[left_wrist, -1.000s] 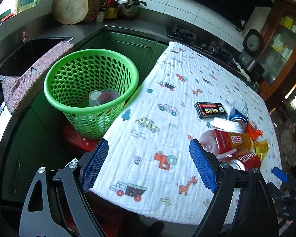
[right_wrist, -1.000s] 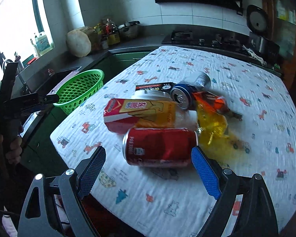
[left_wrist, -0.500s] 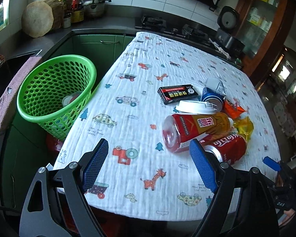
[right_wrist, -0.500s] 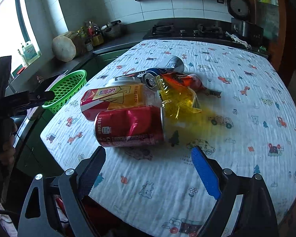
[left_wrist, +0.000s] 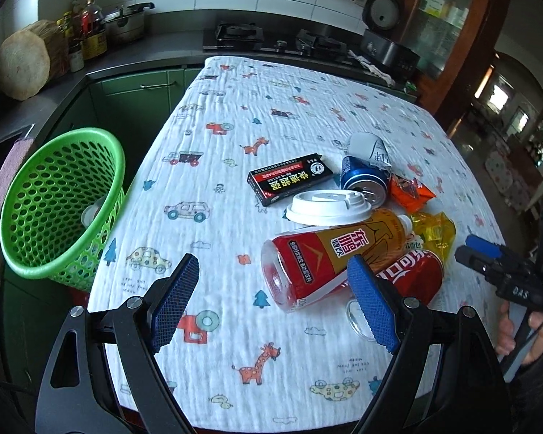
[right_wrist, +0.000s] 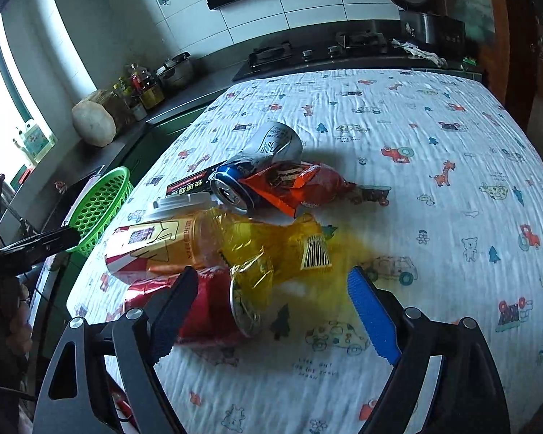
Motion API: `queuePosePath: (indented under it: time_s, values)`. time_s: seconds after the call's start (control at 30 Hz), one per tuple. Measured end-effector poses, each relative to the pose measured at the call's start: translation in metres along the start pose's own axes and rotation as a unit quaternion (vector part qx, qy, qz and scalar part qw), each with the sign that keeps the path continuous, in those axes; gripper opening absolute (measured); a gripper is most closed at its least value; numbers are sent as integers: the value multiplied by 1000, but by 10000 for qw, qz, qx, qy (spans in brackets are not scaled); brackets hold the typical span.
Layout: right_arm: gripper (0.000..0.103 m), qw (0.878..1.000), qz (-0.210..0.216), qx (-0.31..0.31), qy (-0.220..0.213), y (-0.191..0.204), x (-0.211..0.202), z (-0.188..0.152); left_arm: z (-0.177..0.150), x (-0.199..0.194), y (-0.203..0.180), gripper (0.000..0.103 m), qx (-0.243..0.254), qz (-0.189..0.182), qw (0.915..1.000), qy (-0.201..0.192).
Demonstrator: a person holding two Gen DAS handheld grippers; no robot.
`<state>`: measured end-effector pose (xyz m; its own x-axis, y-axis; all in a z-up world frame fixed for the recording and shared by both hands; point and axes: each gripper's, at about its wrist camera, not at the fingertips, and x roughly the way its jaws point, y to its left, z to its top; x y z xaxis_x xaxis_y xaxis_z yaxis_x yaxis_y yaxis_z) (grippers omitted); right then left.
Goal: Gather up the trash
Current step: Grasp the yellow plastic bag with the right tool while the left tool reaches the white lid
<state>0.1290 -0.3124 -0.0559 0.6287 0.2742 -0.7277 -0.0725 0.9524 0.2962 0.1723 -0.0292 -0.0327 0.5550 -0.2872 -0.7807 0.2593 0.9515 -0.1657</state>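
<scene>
A pile of trash lies on the patterned tablecloth [left_wrist: 235,115]: a red-and-gold bottle [left_wrist: 329,256], a red cola can [left_wrist: 412,275], a white cup lid [left_wrist: 329,208], a black box [left_wrist: 289,179], a blue-and-white can [left_wrist: 365,166], an orange wrapper [left_wrist: 411,190] and a yellow wrapper [left_wrist: 434,229]. My left gripper [left_wrist: 271,303] is open and empty, just short of the bottle. My right gripper [right_wrist: 271,311] is open around the red cola can [right_wrist: 213,311], with the yellow wrapper [right_wrist: 271,246] just beyond. The green basket [left_wrist: 61,202] stands left of the table, holding a cup.
A dark counter [left_wrist: 126,61] with a wooden block [left_wrist: 23,59], jars and a pot runs behind the table. A stove [left_wrist: 271,39] and rice cooker [left_wrist: 383,32] sit at the back. A wooden cabinet [left_wrist: 452,18] stands at the right. A pink towel [left_wrist: 3,195] hangs beside the basket.
My left gripper swung right from the basket toward the trash pile. My right gripper moved in closer, so the red can now lies between its fingers.
</scene>
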Motion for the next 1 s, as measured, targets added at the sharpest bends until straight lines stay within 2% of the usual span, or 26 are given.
queuePosePath:
  time_s: [0.2, 0.37, 0.47, 0.53, 0.63, 0.73, 0.87, 1.0]
  values:
    - [78, 9998, -69, -26, 162, -5, 27, 15, 8, 13, -17, 83, 963, -177, 9949, 224]
    - [74, 9995, -133, -42, 275, -4, 41, 21, 12, 31, -30, 83, 1722, -328, 9836, 425]
    - [72, 9993, -199, -94, 304, -3, 45, 24, 17, 43, -34, 83, 1974, -537, 9772, 559]
    - [69, 9989, -283, -176, 324, -1, 48, 25, 24, 50, -33, 83, 1874, -770, 9773, 622]
    - [65, 9982, -441, -269, 320, 0, 50, 26, 37, 60, -30, 83, 1703, -881, 9792, 670]
    - [61, 9978, -518, -245, 340, -2, 52, 27, 53, 73, -25, 83, 1167, -1147, 9829, 843]
    - [60, 9978, -525, -165, 361, -8, 54, 26, 65, 88, -27, 83, 756, -1127, 9858, 993]
    - [60, 9980, -500, -146, 348, -9, 54, 26, 69, 100, -35, 93, 729, -1004, 9863, 1088]
